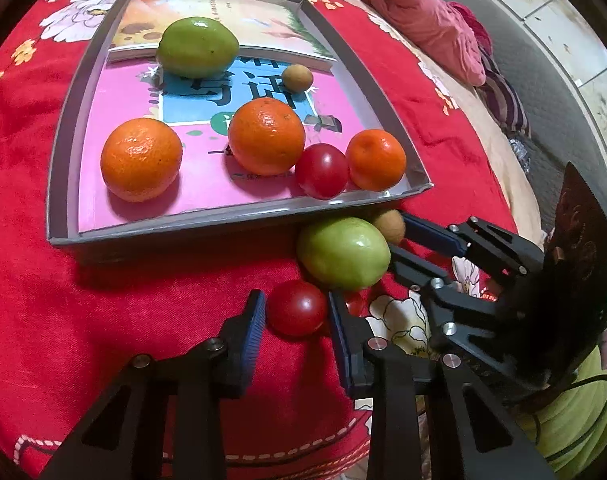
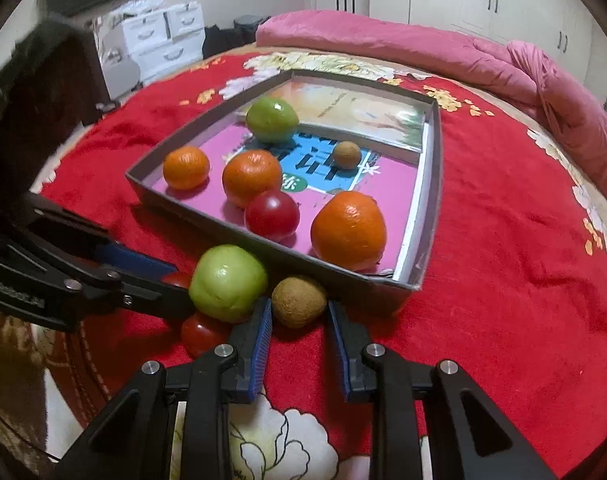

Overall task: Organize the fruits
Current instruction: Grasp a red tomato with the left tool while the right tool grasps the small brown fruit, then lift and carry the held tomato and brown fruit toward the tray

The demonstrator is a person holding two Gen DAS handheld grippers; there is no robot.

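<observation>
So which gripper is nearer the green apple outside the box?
Left, narrowly. The left gripper grips the tomato touching the green apple; the right gripper grips the kiwi beside it.

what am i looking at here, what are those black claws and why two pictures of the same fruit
Each claw is a hand-held two-finger gripper with its own camera looking along its fingers, so you get two views. On a red blanket sits a shallow box holding oranges, a tomato, a green fruit and a kiwi. Outside it lie three more. The left gripper is shut on a tomato; the right gripper is shut on a kiwi. A green fruit lies between them.
</observation>
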